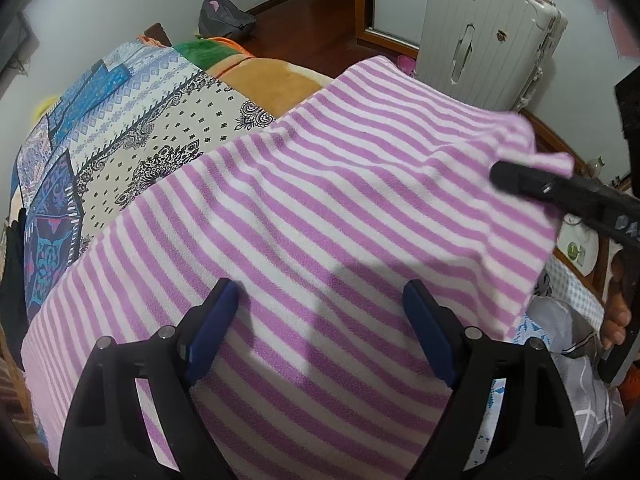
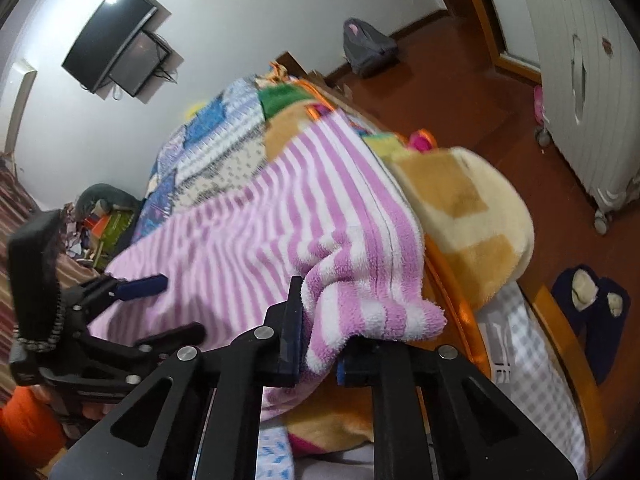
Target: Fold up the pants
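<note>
Pink-white striped fleece pants [image 1: 320, 208] spread over patterned bedding [image 1: 132, 132], lying under and ahead of left gripper [image 1: 320, 320], fingers wide apart above the fabric. Right gripper [image 2: 320, 344] clamped on bunched pants corner. White suitcase [image 1: 488, 36] with cartoon stickers beyond the fingertips; no legible writing. Wall monitors [image 2: 116, 36] far upper left.

One pair of striped pants [image 1: 320, 208], two tools, one suitcase [image 1: 492, 36], perhaps two slippers [image 2: 592, 292].
</note>
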`<action>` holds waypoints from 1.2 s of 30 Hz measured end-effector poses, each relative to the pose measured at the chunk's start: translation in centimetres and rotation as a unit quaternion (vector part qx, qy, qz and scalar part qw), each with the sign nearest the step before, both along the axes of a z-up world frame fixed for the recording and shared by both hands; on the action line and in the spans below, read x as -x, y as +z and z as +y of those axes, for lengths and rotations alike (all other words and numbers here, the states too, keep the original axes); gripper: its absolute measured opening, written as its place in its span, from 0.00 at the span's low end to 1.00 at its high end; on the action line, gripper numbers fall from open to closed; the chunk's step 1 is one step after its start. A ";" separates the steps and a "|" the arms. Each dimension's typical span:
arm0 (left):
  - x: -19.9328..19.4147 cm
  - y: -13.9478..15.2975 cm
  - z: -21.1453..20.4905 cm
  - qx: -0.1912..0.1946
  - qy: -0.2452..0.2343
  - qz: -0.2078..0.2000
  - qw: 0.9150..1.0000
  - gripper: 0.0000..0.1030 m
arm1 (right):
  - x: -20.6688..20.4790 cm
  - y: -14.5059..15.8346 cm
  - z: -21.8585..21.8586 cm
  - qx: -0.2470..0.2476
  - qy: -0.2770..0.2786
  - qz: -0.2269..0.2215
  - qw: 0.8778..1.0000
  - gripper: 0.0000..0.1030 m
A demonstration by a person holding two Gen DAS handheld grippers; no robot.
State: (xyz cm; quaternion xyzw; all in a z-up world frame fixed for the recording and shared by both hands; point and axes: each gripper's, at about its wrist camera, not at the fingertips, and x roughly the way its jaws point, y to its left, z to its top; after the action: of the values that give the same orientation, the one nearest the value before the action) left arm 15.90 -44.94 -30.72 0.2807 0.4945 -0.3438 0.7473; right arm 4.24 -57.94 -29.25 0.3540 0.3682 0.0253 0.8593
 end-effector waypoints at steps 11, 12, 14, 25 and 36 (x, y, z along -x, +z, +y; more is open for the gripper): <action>-2.3 6.6 6.0 0.094 0.070 0.001 0.993 0.81 | -1.4 7.1 2.5 0.042 0.018 -0.075 0.996 0.10; -2.5 7.1 6.7 0.100 0.074 -0.003 0.992 0.81 | -1.7 7.5 2.9 0.046 0.021 -0.079 0.996 0.10; -2.8 8.4 8.7 0.114 0.086 -0.011 0.990 0.81 | -2.5 8.5 3.8 0.051 0.030 -0.088 0.994 0.09; -4.6 12.3 22.5 0.167 0.180 -0.048 0.968 0.81 | -6.5 14.2 9.5 0.096 0.086 -0.140 0.982 0.09; -3.5 11.4 36.0 0.185 0.272 -0.059 0.943 0.80 | -10.4 19.3 21.0 0.130 0.195 -0.189 0.954 0.09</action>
State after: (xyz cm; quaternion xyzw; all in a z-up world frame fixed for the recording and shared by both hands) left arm 19.41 -8.95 -19.36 0.0125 0.4348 -0.1961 0.8788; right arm 14.63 -36.93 -9.91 0.1493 0.2611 0.2103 0.9302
